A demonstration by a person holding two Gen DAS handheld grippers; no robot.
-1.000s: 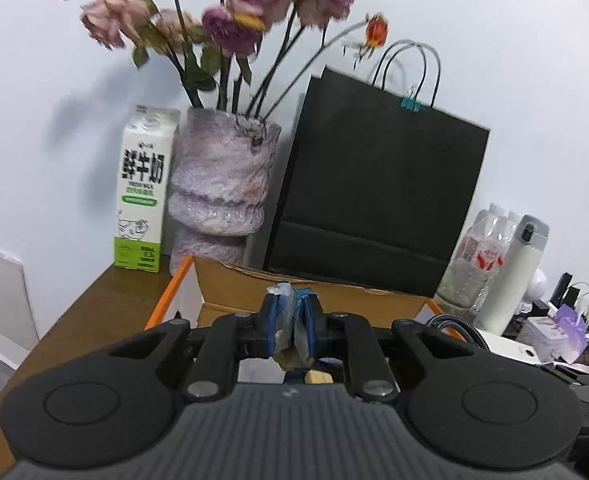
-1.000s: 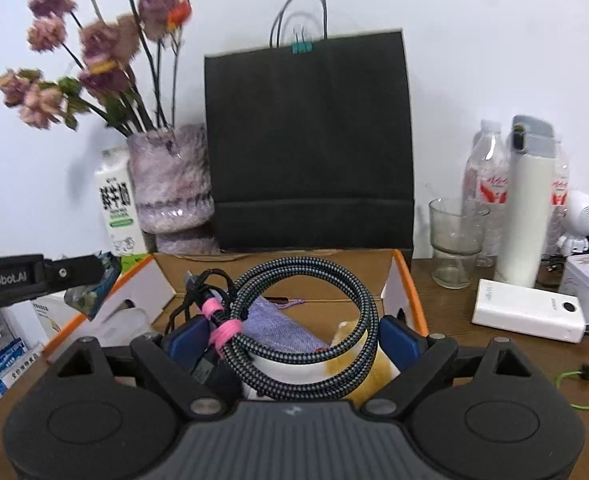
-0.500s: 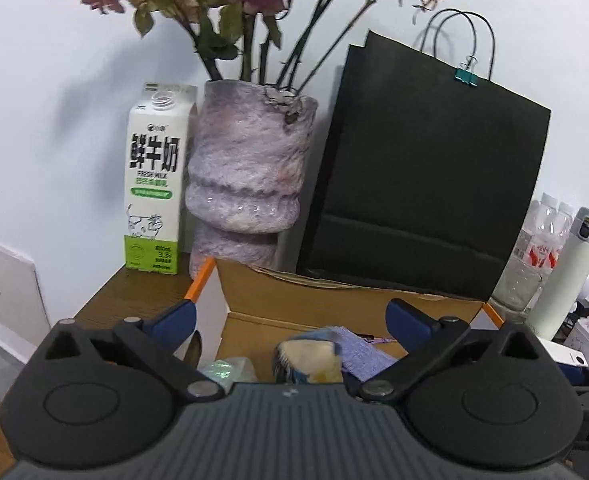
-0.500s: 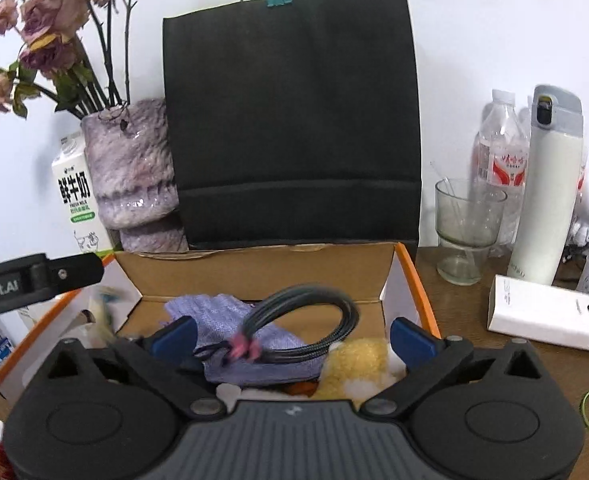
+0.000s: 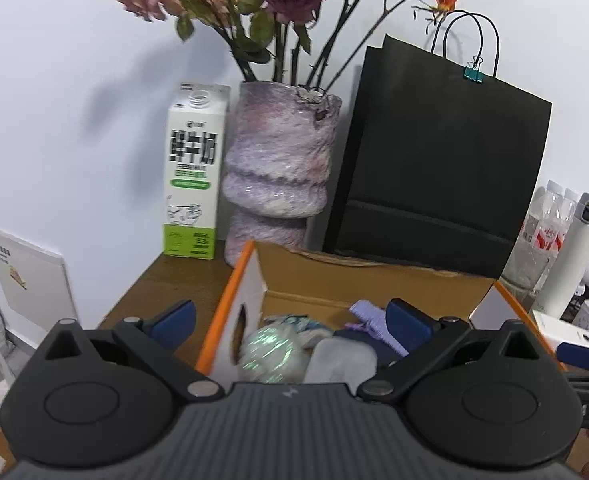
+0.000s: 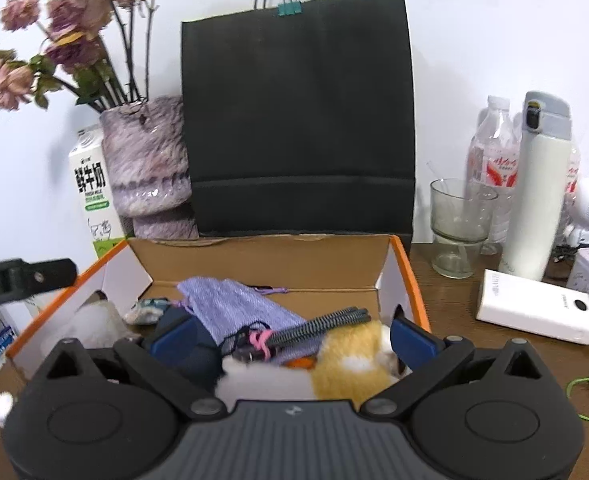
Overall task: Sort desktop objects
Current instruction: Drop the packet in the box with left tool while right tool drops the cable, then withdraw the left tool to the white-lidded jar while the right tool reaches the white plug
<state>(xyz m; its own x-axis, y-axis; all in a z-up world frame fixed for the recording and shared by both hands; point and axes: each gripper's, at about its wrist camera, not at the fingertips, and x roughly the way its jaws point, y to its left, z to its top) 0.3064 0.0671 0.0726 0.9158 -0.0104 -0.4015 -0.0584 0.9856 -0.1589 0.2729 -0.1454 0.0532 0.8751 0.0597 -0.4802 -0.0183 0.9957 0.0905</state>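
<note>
An open cardboard box with orange edges [image 6: 408,268] stands on the wooden desk; it also shows in the left wrist view [image 5: 230,296]. Inside lie a purple pouch [image 6: 234,308], a coiled braided cable with a pink tie [image 6: 318,324], a yellow plush [image 6: 350,364] and a small wrapped item [image 6: 150,306]. In the left wrist view a shiny wrapped ball [image 5: 268,356] and a pale item [image 5: 342,362] lie in the box. My right gripper [image 6: 292,338] is open and empty above the box contents. My left gripper [image 5: 290,320] is open and empty over the box's left wall.
Behind the box stand a black paper bag [image 6: 298,120], a vase of dried roses [image 5: 278,172] and a milk carton [image 5: 192,176]. To the right are a glass [image 6: 460,228], water bottles, a white flask [image 6: 538,192], a white power bank [image 6: 534,308] and a green cable.
Both grippers opened. The right one let the coiled cable fall into the box; the left one let its small wrapped item go into the box. Both cameras now sit lower and closer.
</note>
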